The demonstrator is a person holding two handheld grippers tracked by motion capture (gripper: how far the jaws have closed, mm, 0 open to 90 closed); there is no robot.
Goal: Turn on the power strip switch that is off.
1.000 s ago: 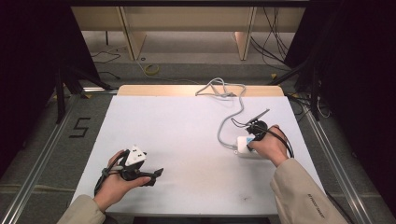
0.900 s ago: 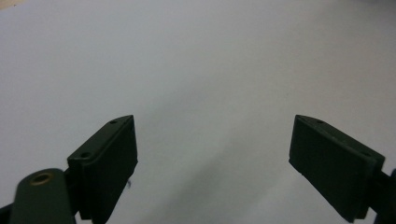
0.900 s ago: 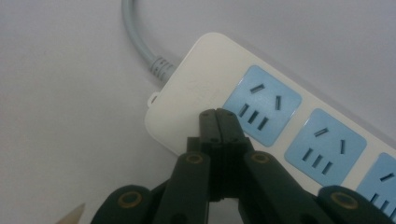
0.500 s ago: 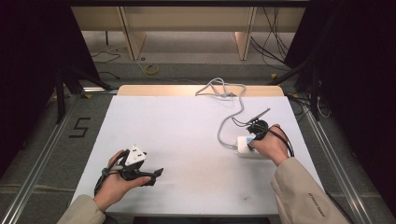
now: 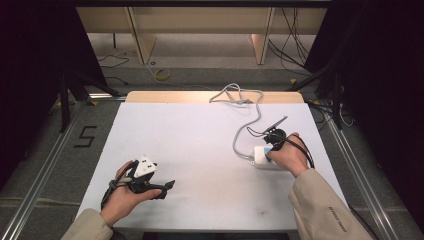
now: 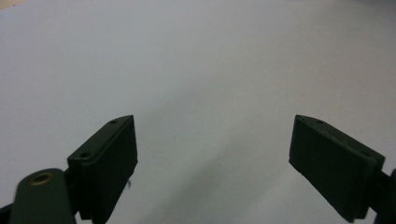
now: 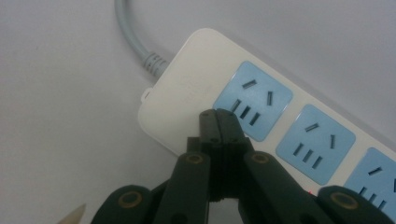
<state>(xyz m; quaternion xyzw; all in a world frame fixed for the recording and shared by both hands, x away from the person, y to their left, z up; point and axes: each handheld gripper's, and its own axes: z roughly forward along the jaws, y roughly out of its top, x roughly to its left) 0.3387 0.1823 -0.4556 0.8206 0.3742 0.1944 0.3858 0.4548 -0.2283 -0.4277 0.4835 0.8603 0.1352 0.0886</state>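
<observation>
Two grippers are on the table (image 5: 200,125), but the work sits with the right gripper (image 7: 219,116), at the right of the high view, where its closed tips rest over the end of a white power strip (image 7: 187,88). In the right gripper view the jaws are pressed flat together with nothing between them, and their joined tip lies at the lower left corner of the first blue socket (image 7: 252,100), close to the strip's blank white end. A grey cord (image 7: 133,35) leaves that end toward the upper left of the frame, and in the high view it loops up to the table's far edge.

The step looks like pressing or nudging the strip with shut jaws, possibly at a switch near its end; whether the tip actually bears on the plastic I cannot tell. To do it well, keep the jaws shut so they act as one firm point, and push straight down rather than at a slant, since the strip lies loose on the smooth table and may slide or pivot about its cord.

The left gripper (image 5: 150,185) rests at the lower left of the high view, well apart from the strip, with its jaws spread wide and holding nothing. It could steady the strip's far end if the strip starts to slide.
</observation>
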